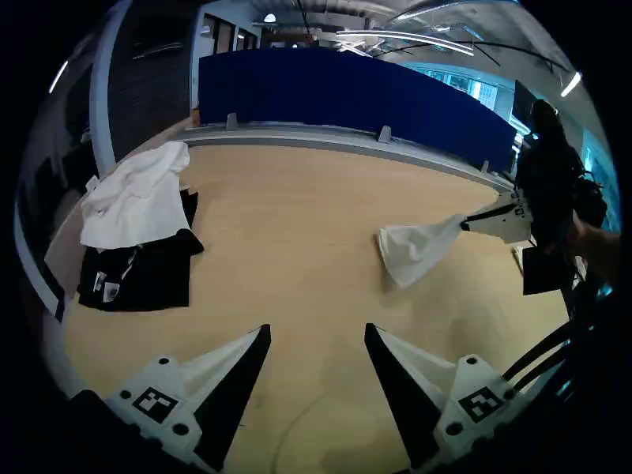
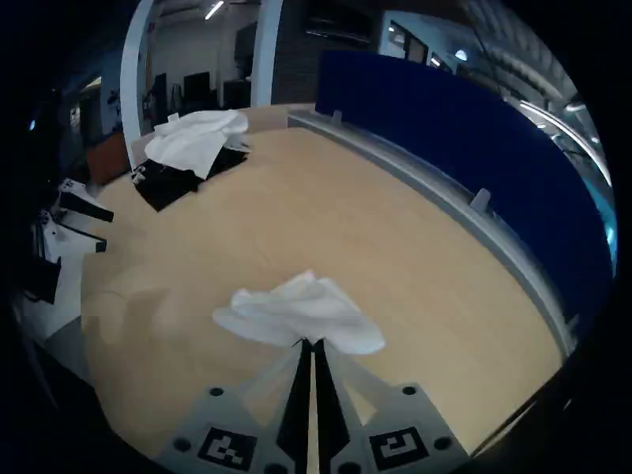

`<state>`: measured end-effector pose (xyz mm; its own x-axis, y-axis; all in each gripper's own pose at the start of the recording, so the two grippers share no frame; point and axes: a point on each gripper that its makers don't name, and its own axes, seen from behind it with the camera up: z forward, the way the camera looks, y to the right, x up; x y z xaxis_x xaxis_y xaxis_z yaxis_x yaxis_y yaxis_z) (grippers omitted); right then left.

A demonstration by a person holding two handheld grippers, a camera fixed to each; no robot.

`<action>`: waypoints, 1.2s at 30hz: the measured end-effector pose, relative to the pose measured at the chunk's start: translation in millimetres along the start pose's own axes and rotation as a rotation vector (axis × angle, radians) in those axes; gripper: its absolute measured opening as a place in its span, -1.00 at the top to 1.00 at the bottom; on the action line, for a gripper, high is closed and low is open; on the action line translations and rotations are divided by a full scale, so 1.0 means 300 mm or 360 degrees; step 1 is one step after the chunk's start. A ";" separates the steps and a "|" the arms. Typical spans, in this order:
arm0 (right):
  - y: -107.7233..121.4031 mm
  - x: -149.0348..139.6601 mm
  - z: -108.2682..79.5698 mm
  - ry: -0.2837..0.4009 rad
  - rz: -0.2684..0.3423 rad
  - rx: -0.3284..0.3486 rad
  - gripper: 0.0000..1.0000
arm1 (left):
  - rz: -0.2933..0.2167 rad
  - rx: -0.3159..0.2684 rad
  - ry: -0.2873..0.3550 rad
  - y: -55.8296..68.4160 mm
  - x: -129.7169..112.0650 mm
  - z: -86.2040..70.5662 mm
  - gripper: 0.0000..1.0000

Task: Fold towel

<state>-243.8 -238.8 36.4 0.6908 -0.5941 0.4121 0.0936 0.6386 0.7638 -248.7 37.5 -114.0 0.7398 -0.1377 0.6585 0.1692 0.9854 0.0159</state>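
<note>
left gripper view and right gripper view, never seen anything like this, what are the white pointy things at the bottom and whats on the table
There is no robot here: a person holds a two-finger gripper in each hand, and a fisheye camera rides on each one, looking out along its fingers. The pointed white pieces at the bottom of each picture are that gripper's own fingers. In the left gripper view, the left gripper is open with nothing between its fingers. In the right gripper view, the right gripper is shut, pinching the edge of a small white towel on the wooden table. The left gripper view shows that same gripper from the side, farther off. At a far corner lies a white cloth on top of black cloth.
</note>
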 end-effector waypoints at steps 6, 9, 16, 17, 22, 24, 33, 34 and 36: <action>0.033 0.130 -0.044 0.0084 -0.0040 -0.0015 0.94 | 0.0002 -0.0010 0.0031 0.003 0.038 -0.008 -0.76; 0.043 0.179 -0.065 0.0114 -0.0061 -0.0018 0.94 | 0.0005 -0.0014 0.0045 0.004 0.054 -0.009 -0.75; 0.070 0.247 -0.103 0.0149 -0.0083 -0.0025 0.94 | 0.0014 -0.0022 0.0064 0.004 0.083 -0.009 -0.75; 0.074 0.251 -0.108 0.0151 -0.0082 -0.0026 0.94 | 0.0014 -0.0023 0.0065 0.004 0.086 -0.007 -0.75; 0.091 0.258 -0.131 0.0156 -0.0081 -0.0033 0.94 | 0.0017 -0.0035 0.0069 0.015 0.101 -0.004 -0.75; 0.102 0.256 -0.142 0.0156 -0.0080 -0.0038 0.94 | 0.0022 -0.0041 0.0070 0.020 0.107 -0.003 -0.75; 0.184 0.243 -0.207 0.0166 -0.0064 -0.0075 0.94 | 0.0032 -0.0062 0.0071 0.041 0.128 0.013 -0.75; 0.197 0.237 -0.218 0.0165 -0.0066 -0.0080 0.94 | 0.0032 -0.0064 0.0071 0.043 0.129 0.016 -0.75; 0.225 0.223 -0.243 0.0162 -0.0068 -0.0091 0.94 | 0.0033 -0.0069 0.0071 0.049 0.132 0.020 -0.75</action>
<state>-138.9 -199.7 79.5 0.7543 -0.5704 0.3250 0.1634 0.6426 0.7486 -220.9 47.2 -83.1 0.7716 -0.1225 0.6242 0.1811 0.9830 -0.0309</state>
